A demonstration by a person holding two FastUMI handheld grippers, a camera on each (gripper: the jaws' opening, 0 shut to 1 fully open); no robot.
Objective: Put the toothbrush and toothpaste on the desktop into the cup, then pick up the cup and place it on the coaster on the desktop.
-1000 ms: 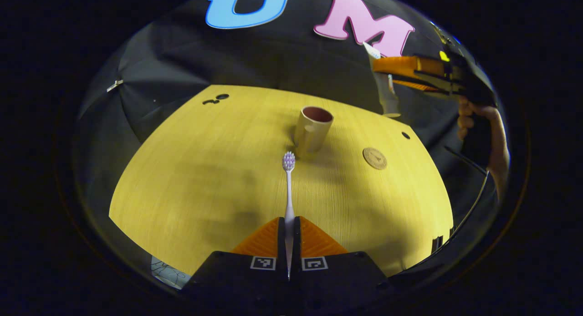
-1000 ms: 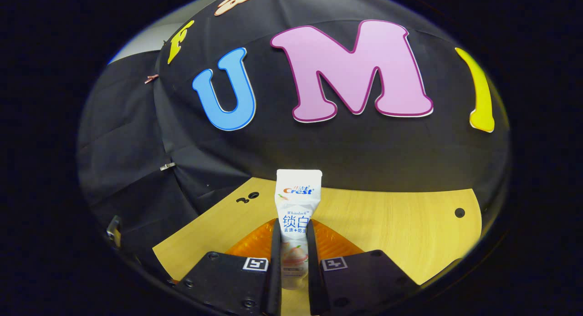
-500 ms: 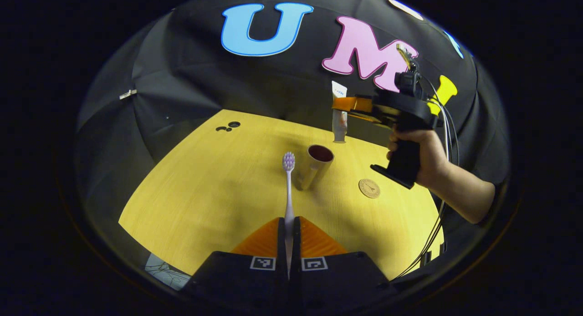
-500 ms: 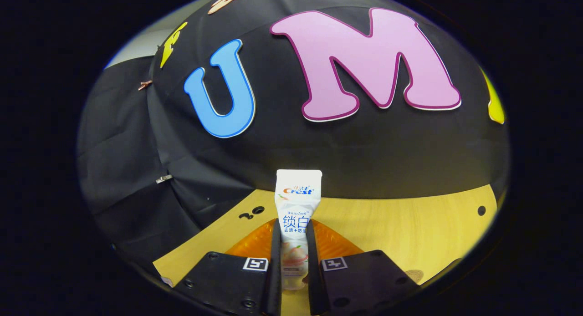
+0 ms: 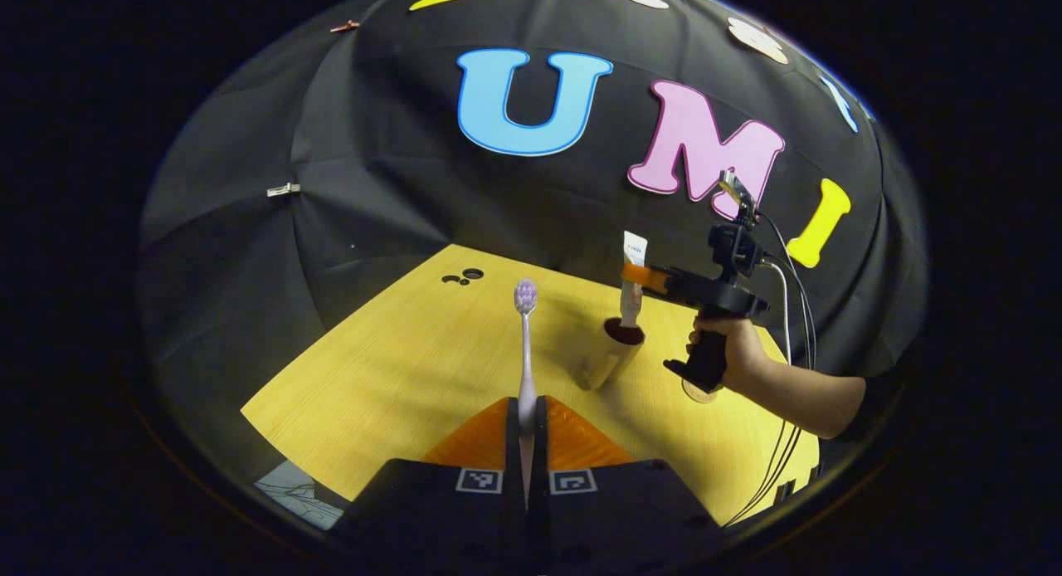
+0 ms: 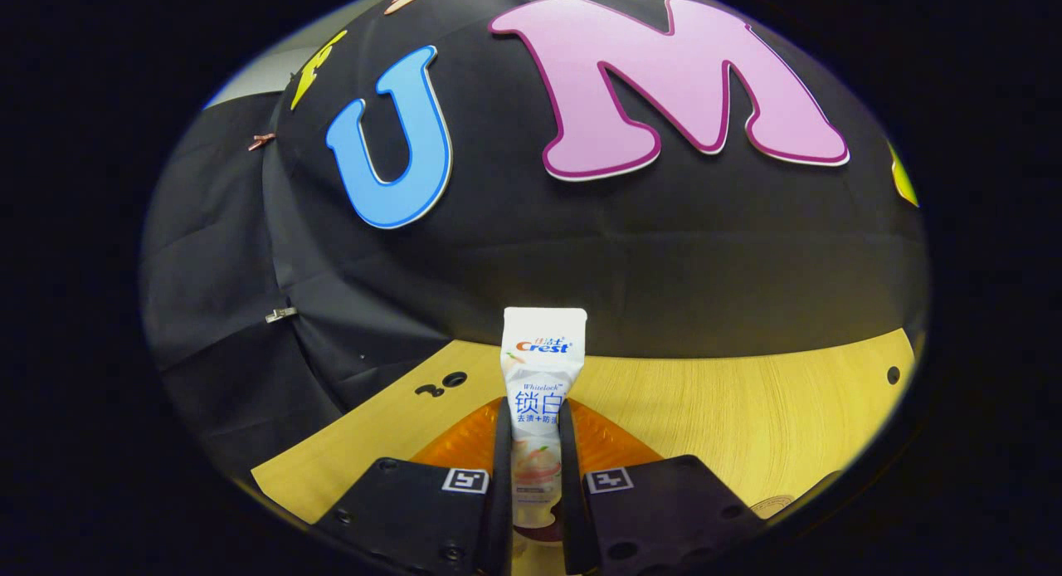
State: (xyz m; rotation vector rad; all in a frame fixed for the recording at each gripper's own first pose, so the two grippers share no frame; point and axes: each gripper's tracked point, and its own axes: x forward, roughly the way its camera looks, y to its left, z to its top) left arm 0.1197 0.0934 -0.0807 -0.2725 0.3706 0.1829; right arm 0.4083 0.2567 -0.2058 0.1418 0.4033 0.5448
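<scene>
Toothbrush: clamped between left gripper fingers, bristles pointing forward.
Toothpaste: upright, squeezed by right gripper fingers, lower end at cup mouth.
Room: bare tabletop left of cup.

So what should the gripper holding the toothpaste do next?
Probably lower it a little more, then let go. The right gripper holds the toothpaste upright, its bottom end right at the mouth of the cup, so it looks lined up to drop in.
</scene>
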